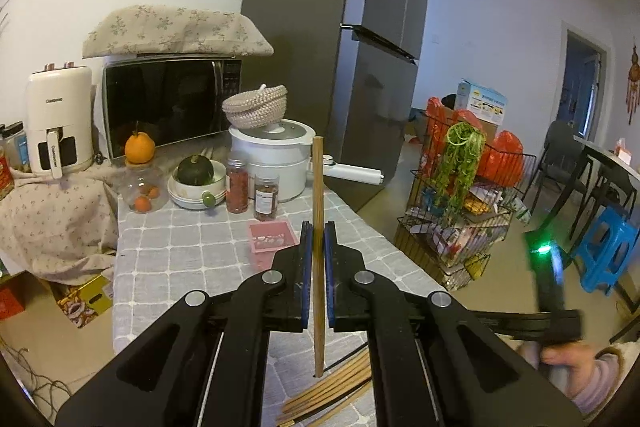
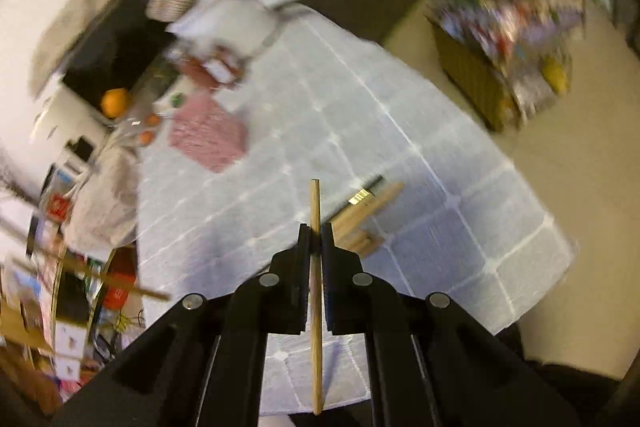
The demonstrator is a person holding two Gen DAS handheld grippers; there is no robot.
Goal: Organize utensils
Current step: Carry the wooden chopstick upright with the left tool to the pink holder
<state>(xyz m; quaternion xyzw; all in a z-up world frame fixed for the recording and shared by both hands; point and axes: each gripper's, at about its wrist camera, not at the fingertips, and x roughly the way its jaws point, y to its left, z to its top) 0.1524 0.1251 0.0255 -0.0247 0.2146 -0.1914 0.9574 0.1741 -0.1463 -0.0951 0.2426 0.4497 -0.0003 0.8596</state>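
With the left tongs (image 1: 319, 227) and right tongs (image 2: 316, 227) each clamped on one raised chopstick (image 1: 318, 187) above the surface (image 1: 192, 247), transport appears underway; next, probably carry both toward the pink tray (image 1: 272, 235).

Your left gripper (image 1: 319, 227) is clamped tight on a chopstick (image 1: 318, 187), jaws nearly together. Your right gripper (image 2: 316, 227) pinches its own chopstick (image 2: 315, 203) the same way, tilted, its view blurred.
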